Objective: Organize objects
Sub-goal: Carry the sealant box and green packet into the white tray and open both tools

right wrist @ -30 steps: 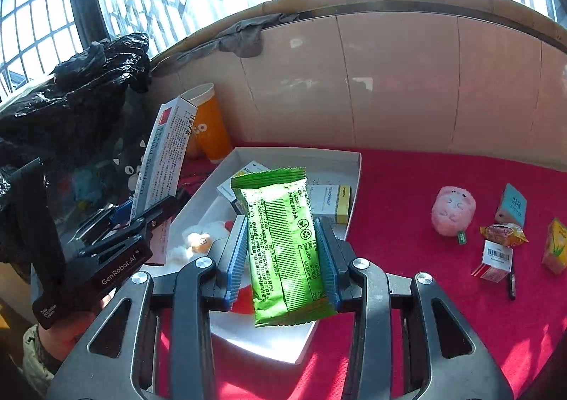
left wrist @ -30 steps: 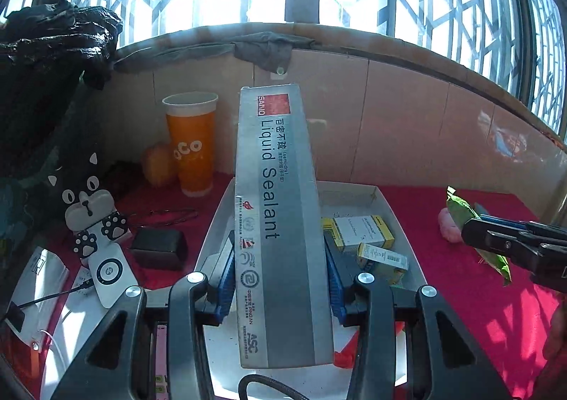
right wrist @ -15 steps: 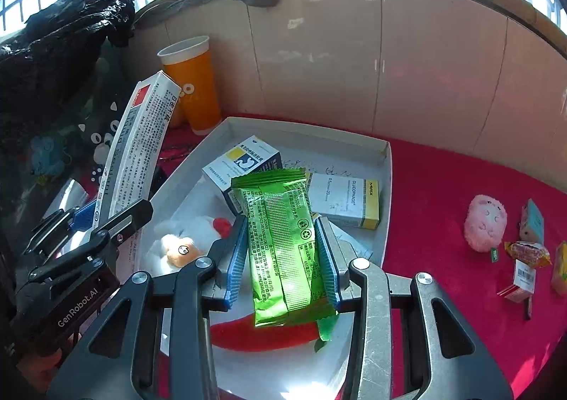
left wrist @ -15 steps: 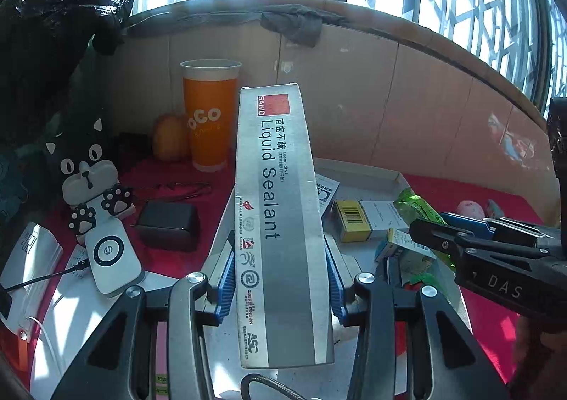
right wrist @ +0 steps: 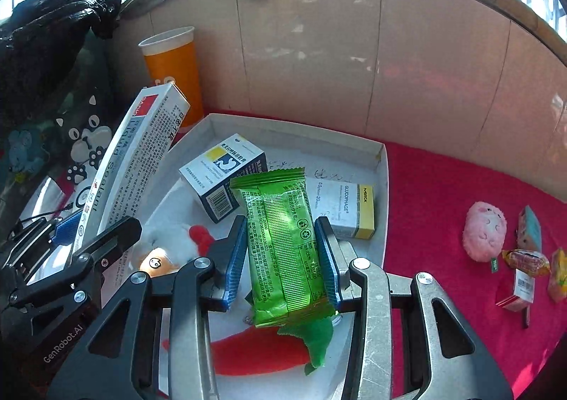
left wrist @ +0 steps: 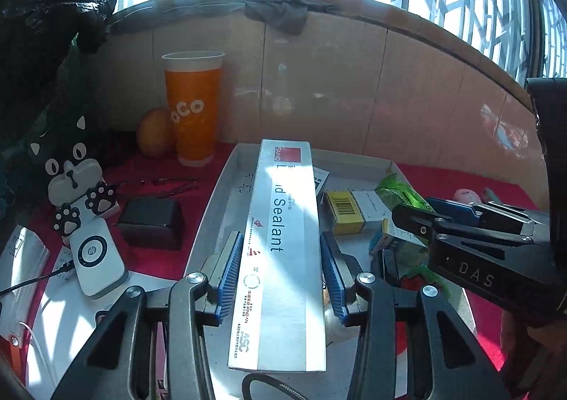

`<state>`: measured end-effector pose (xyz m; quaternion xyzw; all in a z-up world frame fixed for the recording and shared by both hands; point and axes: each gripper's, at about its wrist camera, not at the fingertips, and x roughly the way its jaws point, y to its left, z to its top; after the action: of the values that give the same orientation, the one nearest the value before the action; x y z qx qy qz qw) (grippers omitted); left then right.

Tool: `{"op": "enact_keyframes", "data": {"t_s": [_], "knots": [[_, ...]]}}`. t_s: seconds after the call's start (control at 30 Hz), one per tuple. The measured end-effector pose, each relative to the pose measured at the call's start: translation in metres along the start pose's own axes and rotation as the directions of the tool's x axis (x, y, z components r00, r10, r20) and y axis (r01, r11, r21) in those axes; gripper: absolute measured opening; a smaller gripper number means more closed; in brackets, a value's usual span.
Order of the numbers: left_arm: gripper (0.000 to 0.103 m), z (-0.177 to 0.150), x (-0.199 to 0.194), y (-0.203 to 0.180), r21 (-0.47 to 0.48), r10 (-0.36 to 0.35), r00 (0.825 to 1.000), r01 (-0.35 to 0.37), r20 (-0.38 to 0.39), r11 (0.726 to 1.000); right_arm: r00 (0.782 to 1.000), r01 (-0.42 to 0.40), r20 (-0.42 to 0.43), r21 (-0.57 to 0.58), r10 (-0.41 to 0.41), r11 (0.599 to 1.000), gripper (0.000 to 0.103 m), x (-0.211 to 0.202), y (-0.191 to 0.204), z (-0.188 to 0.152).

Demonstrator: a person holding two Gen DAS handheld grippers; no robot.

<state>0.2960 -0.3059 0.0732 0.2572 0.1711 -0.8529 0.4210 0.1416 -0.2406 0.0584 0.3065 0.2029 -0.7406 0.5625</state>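
Observation:
My left gripper (left wrist: 281,268) is shut on a long grey "Liquid Sealant" box (left wrist: 287,222), which slopes over the left half of the white tray (left wrist: 216,194). My right gripper (right wrist: 281,254) is shut on a green snack packet (right wrist: 280,219) above the tray's (right wrist: 294,130) near right part. Inside the tray lie a blue-and-white medicine box (right wrist: 223,173), a white-and-yellow box (right wrist: 343,208), a small white plush (right wrist: 166,247) and a red chilli toy (right wrist: 255,350). The right gripper (left wrist: 460,222) shows at the right of the left wrist view. The sealant box (right wrist: 134,159) shows at the left of the right wrist view.
An orange cup (left wrist: 193,109), a round fruit (left wrist: 154,132), a black cat stand (left wrist: 71,173), a white charger (left wrist: 97,258) and a black box (left wrist: 150,222) sit left of the tray. A pink plush (right wrist: 483,229) and small packets (right wrist: 524,258) lie on the red cloth at right. A tiled wall stands behind.
Both grippers have come down toward the tray. The right one has swung left with the green packet until it hangs over the tray. The sealant box has tipped lower.

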Motion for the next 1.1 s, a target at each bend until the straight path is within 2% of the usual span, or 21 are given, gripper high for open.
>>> {"op": "enact_keyframes", "data": {"t_s": [0.17, 0.2, 0.27, 0.3, 0.33, 0.37, 0.4, 0.47, 0.6, 1.1], "knots": [[0.045, 0.002, -0.003, -0.003, 0.019, 0.014, 1.0, -0.014, 0.01, 1.0, 1.0, 0.012, 0.01, -0.009, -0.012, 1.0, 0.037, -0.002, 0.0, 0.0], [0.048, 0.002, -0.004, -0.004, 0.019, 0.016, 1.0, -0.017, 0.012, 1.0, 1.0, 0.015, 0.013, -0.013, -0.015, 1.0, 0.039, -0.003, 0.0, 0.0], [0.062, 0.004, -0.007, -0.004, 0.019, 0.019, 1.0, -0.02, 0.021, 1.0, 0.999, 0.026, 0.026, -0.022, -0.025, 0.999, 0.039, -0.005, 0.001, -0.001], [0.079, 0.005, -0.009, -0.004, 0.022, 0.024, 0.999, -0.024, 0.027, 0.999, 0.999, 0.032, 0.034, -0.025, -0.031, 0.999, 0.044, -0.007, 0.001, -0.001], [0.089, 0.005, -0.01, -0.004, 0.025, 0.044, 0.998, -0.045, 0.035, 0.999, 0.999, 0.035, 0.041, -0.028, -0.034, 0.999, 0.051, -0.009, 0.002, 0.0], [0.092, 0.006, -0.012, -0.003, 0.025, 0.071, 0.997, -0.072, 0.044, 0.997, 0.997, 0.053, 0.05, -0.026, -0.052, 0.998, 0.064, -0.01, 0.001, 0.0], [0.103, 0.008, -0.015, -0.001, 0.019, 0.09, 0.994, -0.091, 0.055, 0.996, 0.996, 0.065, 0.057, -0.019, -0.064, 0.998, 0.075, -0.012, -0.001, 0.001], [0.103, 0.012, -0.023, 0.004, -0.001, 0.097, 0.992, -0.097, 0.084, 0.995, 0.996, 0.058, 0.062, 0.002, -0.058, 0.998, 0.084, -0.014, -0.006, 0.002], [0.103, 0.017, -0.033, 0.003, -0.002, 0.106, 0.987, -0.107, 0.119, 0.994, 0.995, 0.074, 0.066, 0.01, -0.075, 0.997, 0.085, -0.016, -0.009, 0.001], [0.103, 0.022, -0.044, -0.023, 0.042, 0.098, 0.986, -0.105, 0.135, 0.994, 0.99, 0.099, 0.1, 0.033, -0.101, 0.995, 0.085, -0.039, -0.027, -0.006]]}}
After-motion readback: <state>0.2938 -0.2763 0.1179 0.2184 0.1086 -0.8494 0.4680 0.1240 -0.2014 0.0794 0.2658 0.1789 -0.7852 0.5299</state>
